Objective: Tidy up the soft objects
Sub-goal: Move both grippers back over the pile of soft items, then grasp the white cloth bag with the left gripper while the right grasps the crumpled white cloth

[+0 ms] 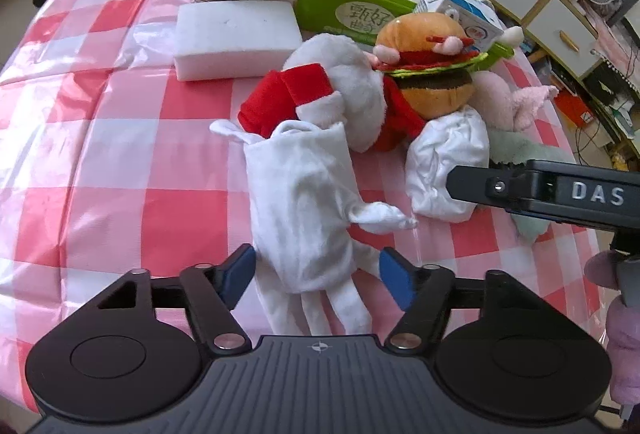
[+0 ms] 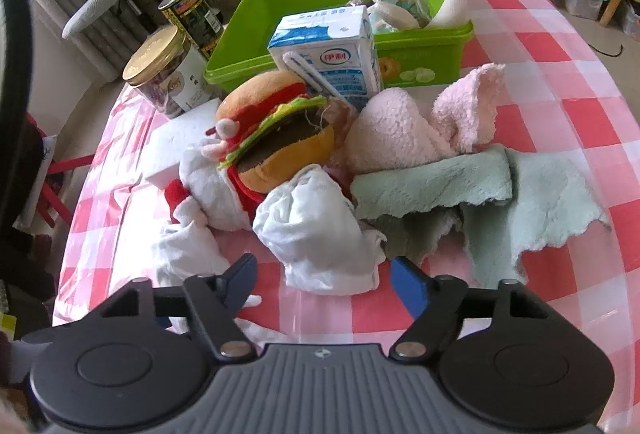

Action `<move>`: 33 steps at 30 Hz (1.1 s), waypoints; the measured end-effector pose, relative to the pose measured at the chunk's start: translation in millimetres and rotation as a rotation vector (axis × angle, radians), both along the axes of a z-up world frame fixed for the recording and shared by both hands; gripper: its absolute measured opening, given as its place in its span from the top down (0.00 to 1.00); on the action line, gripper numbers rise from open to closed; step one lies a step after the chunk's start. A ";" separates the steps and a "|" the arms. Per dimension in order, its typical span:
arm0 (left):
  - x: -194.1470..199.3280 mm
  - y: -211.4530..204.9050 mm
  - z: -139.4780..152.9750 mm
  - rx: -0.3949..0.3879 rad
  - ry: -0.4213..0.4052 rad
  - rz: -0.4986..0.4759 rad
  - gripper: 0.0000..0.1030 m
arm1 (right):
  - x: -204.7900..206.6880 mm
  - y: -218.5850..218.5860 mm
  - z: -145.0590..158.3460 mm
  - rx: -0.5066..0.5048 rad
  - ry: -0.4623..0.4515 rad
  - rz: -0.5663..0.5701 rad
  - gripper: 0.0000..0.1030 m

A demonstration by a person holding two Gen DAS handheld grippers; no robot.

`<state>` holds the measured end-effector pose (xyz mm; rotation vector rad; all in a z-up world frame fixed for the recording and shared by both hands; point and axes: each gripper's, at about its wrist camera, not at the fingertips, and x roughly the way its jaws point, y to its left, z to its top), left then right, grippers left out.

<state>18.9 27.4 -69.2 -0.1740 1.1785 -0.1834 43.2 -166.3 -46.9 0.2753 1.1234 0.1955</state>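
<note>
A white glove (image 1: pixel 304 209) lies between my left jaws (image 1: pixel 318 276), spread and released. My right jaws (image 2: pixel 324 284), also released, flank a crumpled white cloth (image 2: pixel 316 230); the burger plush (image 2: pixel 276 129) sits beyond.

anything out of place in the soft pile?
Yes: a rigid milk carton stands among the plush, right behind the burger plush and in front of the green bin. Everything else heaped there is soft.

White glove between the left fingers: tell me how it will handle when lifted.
The white glove looks thin and creased, so it will probably go floppy. Its cloth digits will likely dangle. It seems light, and the open left gripper straddling it should pinch it easily.
</note>
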 end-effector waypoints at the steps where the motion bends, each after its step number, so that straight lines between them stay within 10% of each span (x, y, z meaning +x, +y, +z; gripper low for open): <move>1: -0.5 0.0 0.1 0.002 -0.002 -0.001 0.39 | -0.1 1.1 -0.7 -0.002 0.000 0.001 0.54; 17: 2.1 16.9 3.1 -0.104 0.041 0.006 0.73 | 0.8 -0.7 -6.5 -0.002 0.018 -0.028 1.00; 33: -1.4 30.9 30.1 -0.183 -0.030 -0.023 1.00 | -3.4 -26.0 9.2 0.146 -0.004 -0.059 1.00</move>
